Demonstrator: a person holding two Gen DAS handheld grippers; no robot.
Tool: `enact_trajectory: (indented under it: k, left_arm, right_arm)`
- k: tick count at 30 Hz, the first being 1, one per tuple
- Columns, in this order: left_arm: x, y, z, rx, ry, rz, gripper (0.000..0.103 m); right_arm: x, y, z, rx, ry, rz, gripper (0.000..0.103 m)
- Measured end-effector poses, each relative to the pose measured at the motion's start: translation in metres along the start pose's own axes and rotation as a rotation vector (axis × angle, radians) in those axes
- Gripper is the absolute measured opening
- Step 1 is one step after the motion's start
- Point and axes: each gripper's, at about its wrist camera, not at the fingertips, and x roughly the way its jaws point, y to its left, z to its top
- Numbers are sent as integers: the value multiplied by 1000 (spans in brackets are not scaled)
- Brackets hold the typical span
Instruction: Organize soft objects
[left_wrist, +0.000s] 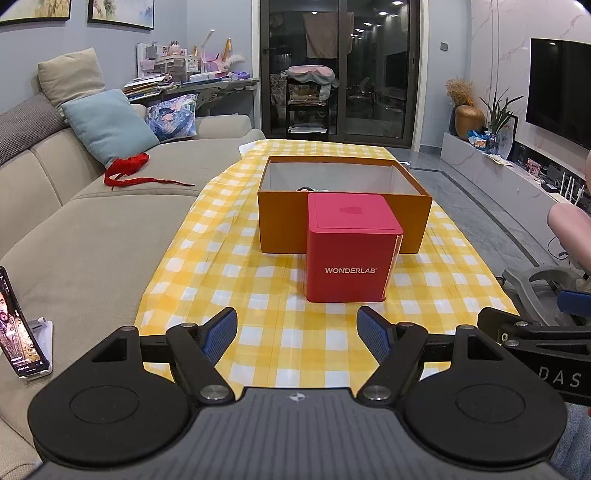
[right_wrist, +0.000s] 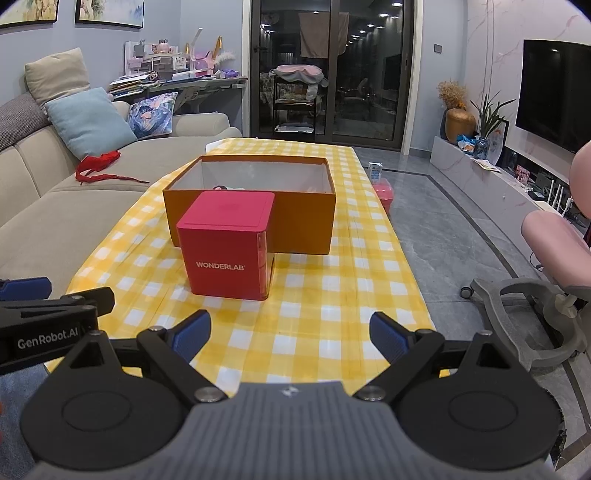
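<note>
An open orange cardboard box (left_wrist: 284, 221) (right_wrist: 303, 218) stands on the yellow checked tablecloth (left_wrist: 258, 332) (right_wrist: 314, 314). Something small and soft, partly hidden, peeks over its near wall (left_wrist: 304, 189) (right_wrist: 221, 188). A closed red cube box marked WONDERLAB (left_wrist: 351, 247) (right_wrist: 229, 243) stands in front of it, touching or nearly touching. My left gripper (left_wrist: 297, 334) is open and empty, just short of the red cube. My right gripper (right_wrist: 290, 338) is open and empty, to the cube's right and nearer. A red cloth strip (left_wrist: 129, 170) (right_wrist: 98, 166) lies on the sofa.
A beige sofa (left_wrist: 92, 240) with cushions runs along the left. A phone on a stand (left_wrist: 18, 332) sits on it. A pink chair (right_wrist: 554, 236) stands at the right on the grey floor. A small pink container (right_wrist: 384, 192) and a carton (right_wrist: 376, 171) sit beyond the table's right edge.
</note>
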Motion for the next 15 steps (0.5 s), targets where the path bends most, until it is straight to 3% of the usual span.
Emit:
enact_trajectory:
  k: [15]
  left_arm:
    - [0,0,0,2,1,-1,87]
  right_arm:
    - [0,0,0,0,2,1,91]
